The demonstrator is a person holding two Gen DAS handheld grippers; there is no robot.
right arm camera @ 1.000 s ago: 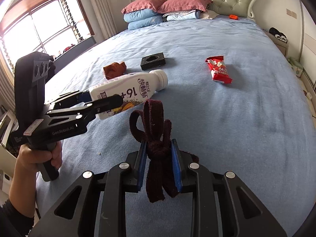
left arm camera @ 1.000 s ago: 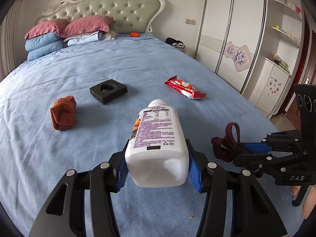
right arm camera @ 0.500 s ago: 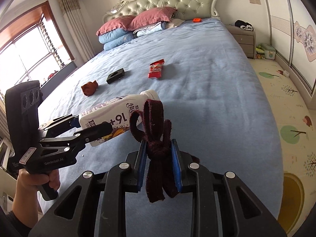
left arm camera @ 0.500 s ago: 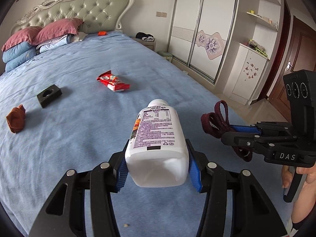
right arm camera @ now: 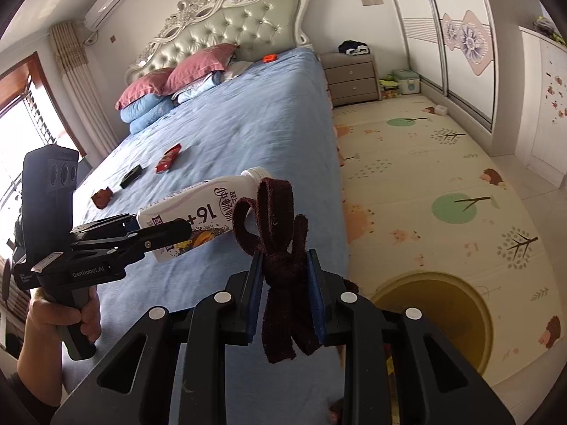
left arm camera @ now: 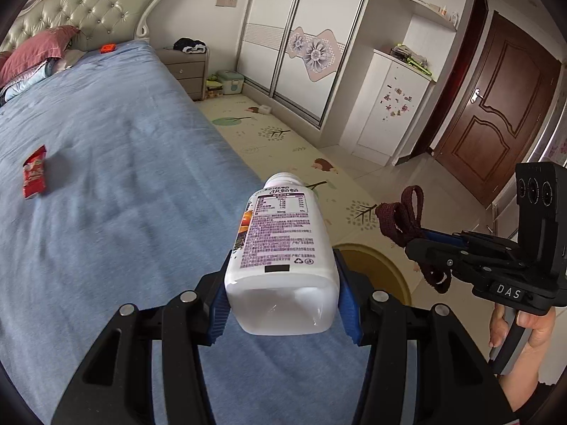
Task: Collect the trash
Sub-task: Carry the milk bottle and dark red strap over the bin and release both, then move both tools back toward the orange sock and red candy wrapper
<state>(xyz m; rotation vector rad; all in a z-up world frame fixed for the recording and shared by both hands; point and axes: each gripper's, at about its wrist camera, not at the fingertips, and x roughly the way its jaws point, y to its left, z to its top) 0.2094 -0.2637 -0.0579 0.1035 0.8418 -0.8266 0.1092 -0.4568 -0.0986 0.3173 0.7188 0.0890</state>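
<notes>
A: Left gripper (left arm camera: 281, 299) clamped on the white bottle (left arm camera: 283, 244) — blue pads tight against its base end, cap pointing away, held just past the edge of the bed (left arm camera: 106, 163).

B: Right gripper (right arm camera: 285, 295) pinched narrow on the dark maroon strap (right arm camera: 280, 248), loops sticking up, tails hanging down.

A: Yellow bin (right arm camera: 453, 313) on the floor mat beside the bed, just beyond both loads.

B: Back on the bed — red wrapper (right arm camera: 169, 157), black foam block (right arm camera: 130, 176), brown rag (right arm camera: 102, 197), all well apart from the bin.
</notes>
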